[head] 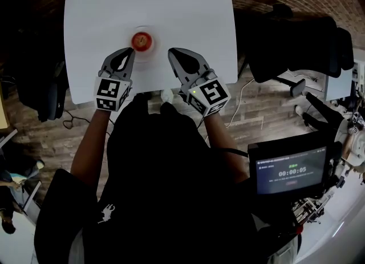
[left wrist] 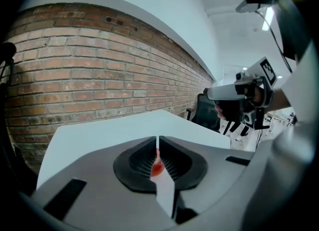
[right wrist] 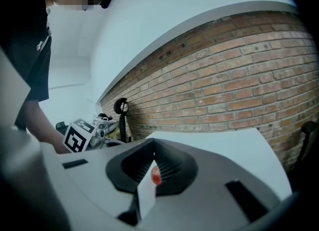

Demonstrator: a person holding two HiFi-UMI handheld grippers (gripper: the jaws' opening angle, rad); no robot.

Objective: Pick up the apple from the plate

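A red apple (head: pixel 141 40) sits on a small white plate (head: pixel 153 47) near the front middle of the white table (head: pixel 188 12). My left gripper (head: pixel 131 50) has its tips just left of the plate's near rim, jaws shut and empty. My right gripper (head: pixel 171 52) hovers a short way right of the plate, also shut with nothing in it. In the left gripper view the apple (left wrist: pixel 157 167) shows as a red sliver through the slit between the shut jaws (left wrist: pixel 157 140). In the right gripper view the apple (right wrist: pixel 156 176) shows likewise beyond the shut jaws (right wrist: pixel 153 152).
Black office chairs (head: pixel 296 46) stand right of the table. A screen with a timer (head: pixel 291 171) is at the lower right. A brick wall (left wrist: pixel 99 65) runs behind the table, and a dark bag (head: pixel 40 86) lies on the floor at left.
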